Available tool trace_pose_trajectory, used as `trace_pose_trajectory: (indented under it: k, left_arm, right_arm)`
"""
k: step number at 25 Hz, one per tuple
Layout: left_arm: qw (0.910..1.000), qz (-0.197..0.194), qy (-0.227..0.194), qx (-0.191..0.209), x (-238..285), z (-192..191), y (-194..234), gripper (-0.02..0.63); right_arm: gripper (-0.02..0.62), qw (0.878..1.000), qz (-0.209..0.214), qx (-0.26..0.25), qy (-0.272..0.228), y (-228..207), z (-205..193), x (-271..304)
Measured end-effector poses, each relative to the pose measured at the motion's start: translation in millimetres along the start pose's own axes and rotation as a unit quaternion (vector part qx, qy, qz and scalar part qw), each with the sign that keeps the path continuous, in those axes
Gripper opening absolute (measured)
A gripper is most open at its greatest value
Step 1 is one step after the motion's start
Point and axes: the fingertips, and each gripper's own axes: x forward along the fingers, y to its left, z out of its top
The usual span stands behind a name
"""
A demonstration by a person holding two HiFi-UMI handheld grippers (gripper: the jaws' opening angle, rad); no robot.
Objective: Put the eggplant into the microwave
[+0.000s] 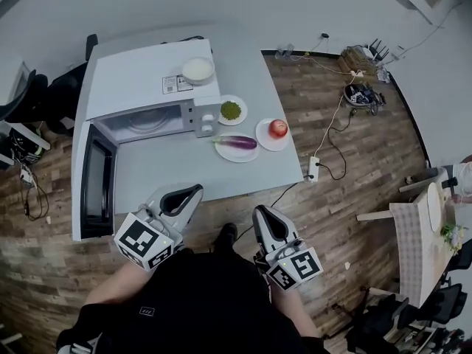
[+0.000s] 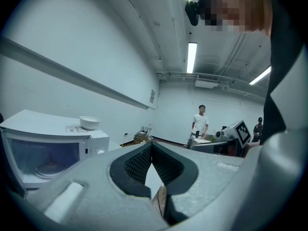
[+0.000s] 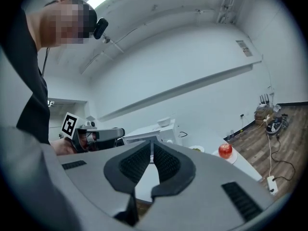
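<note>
Two tools are up at the near edge of the worktop (image 1: 184, 172), and both are shut tight with nothing in them. The left tool (image 1: 195, 190) has its jaws pressed together, and so does the right tool (image 1: 259, 211).

The eggplant (image 1: 236, 142) lies on a plate (image 1: 237, 154), ahead of both tools and well apart from them, a bit closer to the right tool. The microwave (image 1: 140, 124) is ahead of the left tool and off to its left. Its door (image 1: 96, 179) hangs wide open.

What could go wrong? I think a tool that goes in shut will just poke the eggplant and push it. The eggplant looks smooth and round, so it could roll off its plate or slip out of a weak grab. A grab too near the thin end may let it tip and drop.

The apple (image 1: 278, 128) sits just beside the eggplant, on the far side from the microwave. A wide swing of the right tool could bump it and send it rolling off the worktop.

The open door sticks out toward the left tool, so that tool could knock it.
</note>
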Motion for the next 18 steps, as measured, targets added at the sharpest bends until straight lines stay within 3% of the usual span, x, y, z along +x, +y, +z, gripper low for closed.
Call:
trace_pose_trajectory:
  k: [7,10,18]
  left_arm:
    - [0.9961,0.084,-0.016,-0.022,53,5,23,0.009]
    - [0.9935,0.112,-0.015,-0.013,61,7,28,0.009]
    - [0.989,0.147,-0.005,-0.014,63,-6,54,0.009]
  right_arm:
    - [0.018,0.997,0.053,-0.032,0.038,-68,12,19]
    - [0.018,0.995,0.073,-0.049,0.051,-84,11,29]
    - [0.018,0.991,0.081,-0.056,0.09,-103,-7,67]
